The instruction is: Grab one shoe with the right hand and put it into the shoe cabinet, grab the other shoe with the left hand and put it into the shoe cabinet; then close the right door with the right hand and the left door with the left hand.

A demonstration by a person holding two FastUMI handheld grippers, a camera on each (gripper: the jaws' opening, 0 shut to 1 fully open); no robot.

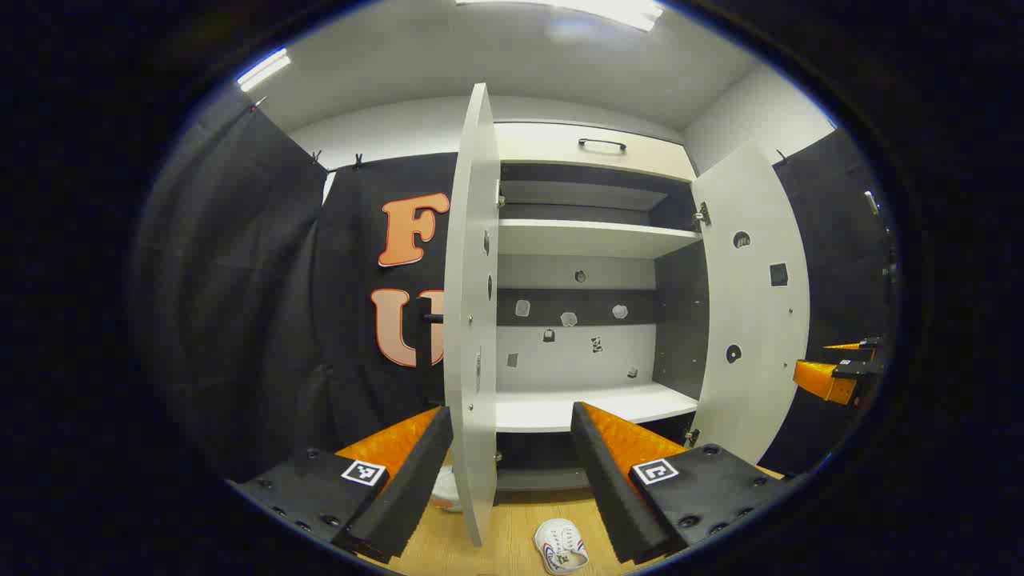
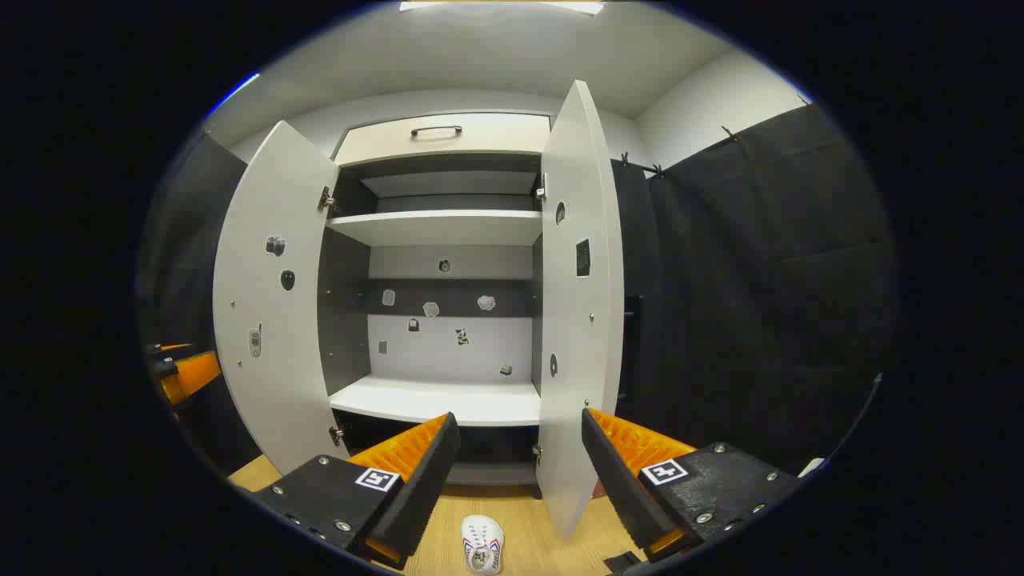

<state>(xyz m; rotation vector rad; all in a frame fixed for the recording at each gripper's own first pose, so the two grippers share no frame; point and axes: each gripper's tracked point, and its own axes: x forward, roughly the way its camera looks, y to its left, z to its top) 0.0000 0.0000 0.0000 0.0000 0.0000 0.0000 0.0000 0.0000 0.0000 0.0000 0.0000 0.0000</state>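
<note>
Straight ahead of both grippers stands the shoe cabinet [image 1: 592, 240], the biggest thing here and the landmark for everything else. Its shelves look bare; no shoe on the white lower shelf [image 2: 436, 400] or the one above, as far as visible. Drawer with a handle sits on top of the cabinet.

Both doors are swung wide open: left door [image 1: 472, 320] is seen edge-on in the left gripper view, right door [image 2: 580, 304] edge-on in the right gripper view. Neither door step is started.

Left gripper [image 1: 512, 488] hovers in front of the cabinet, low, jaws wide apart, holding nothing. Right gripper [image 2: 520, 480] likewise in front of the cabinet, jaws wide apart, empty; it also shows at the far right edge of the left gripper view, beyond the right door.

Wooden floor [image 2: 528, 528] runs up to the cabinet base. White shoe [image 2: 482, 544] lies on it just in front of the cabinet, toe toward the camera, between the doors. A second white shape [image 1: 445, 488] sits at the foot of the left door, partly hidden by it and a finger; probably the other shoe, can't tell for sure.

Judgement: task at the very start. All four steps remain: two shoe placements, then the two door closes.
</note>
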